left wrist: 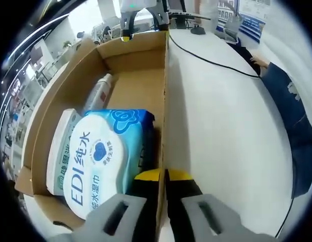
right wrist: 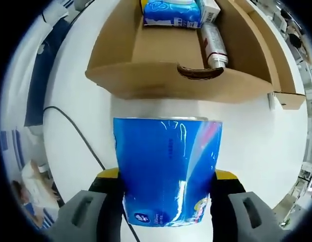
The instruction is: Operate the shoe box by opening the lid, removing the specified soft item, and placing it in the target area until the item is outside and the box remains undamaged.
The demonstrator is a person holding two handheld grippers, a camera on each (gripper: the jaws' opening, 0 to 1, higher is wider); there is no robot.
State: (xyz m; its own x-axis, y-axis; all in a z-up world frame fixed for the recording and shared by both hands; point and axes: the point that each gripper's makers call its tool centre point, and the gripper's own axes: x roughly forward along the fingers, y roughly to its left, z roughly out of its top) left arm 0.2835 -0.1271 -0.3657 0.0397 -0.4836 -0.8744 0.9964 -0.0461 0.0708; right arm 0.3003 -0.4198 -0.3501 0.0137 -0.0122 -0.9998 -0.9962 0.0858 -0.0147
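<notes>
Blue pack point(right wrist: 167, 170): one, long axis toward box point(right wrist: 145, 75), clamped in right claw point(right wrist: 168, 201).
Left claw point(left wrist: 163, 186): pinching box wall point(left wrist: 163, 126).
Inside: one wipes pack point(left wrist: 103, 156), one tube point(left wrist: 99, 93).

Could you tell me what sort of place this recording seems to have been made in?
Probably an office or lab workspace, not a home. A cardboard box of packaged goods sits on a wide white table, a black cable runs across it towards equipment at the far edge, and posters hang behind.

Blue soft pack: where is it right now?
In the right gripper view, the blue soft pack sits clamped in the right gripper, held over the white table just outside the cardboard box end wall.
</notes>
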